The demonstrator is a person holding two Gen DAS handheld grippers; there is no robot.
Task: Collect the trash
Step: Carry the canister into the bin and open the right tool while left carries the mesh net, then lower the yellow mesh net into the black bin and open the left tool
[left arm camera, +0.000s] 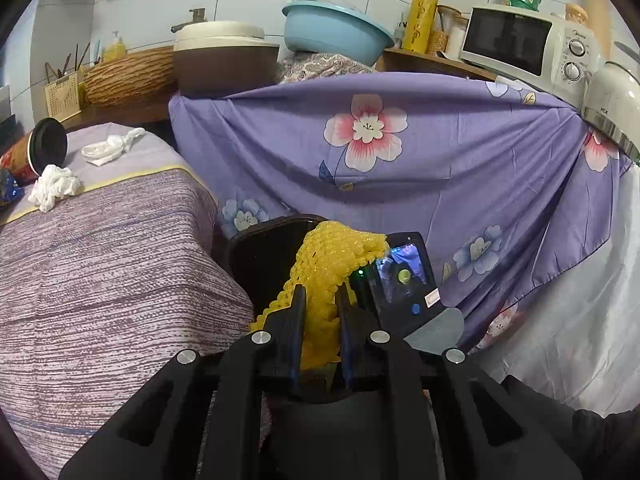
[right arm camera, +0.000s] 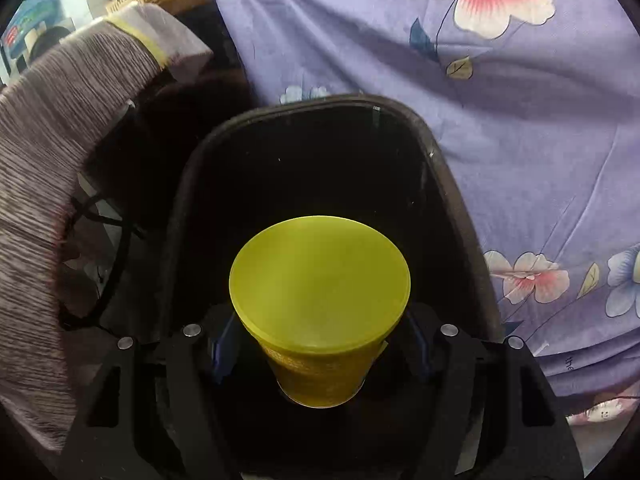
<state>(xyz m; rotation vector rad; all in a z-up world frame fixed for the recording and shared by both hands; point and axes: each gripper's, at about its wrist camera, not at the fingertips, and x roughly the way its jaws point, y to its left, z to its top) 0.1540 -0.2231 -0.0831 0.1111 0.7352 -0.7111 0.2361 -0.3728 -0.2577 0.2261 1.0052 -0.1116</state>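
Yellow cup [right arm camera: 320, 280] clamped in right gripper [right arm camera: 320, 344], above bin [right arm camera: 452, 184]

The bin's [left arm camera: 272, 256] opening is being largely covered by the yellow mesh [left arm camera: 332, 264] in the left wrist view — its floor is being lost in darkness. The right gripper's fingertips [right arm camera: 418, 344] are being hidden behind the yellow cup [right arm camera: 320, 284]. A dark-lidded cup [left arm camera: 36, 152] is being cut off by the left edge.
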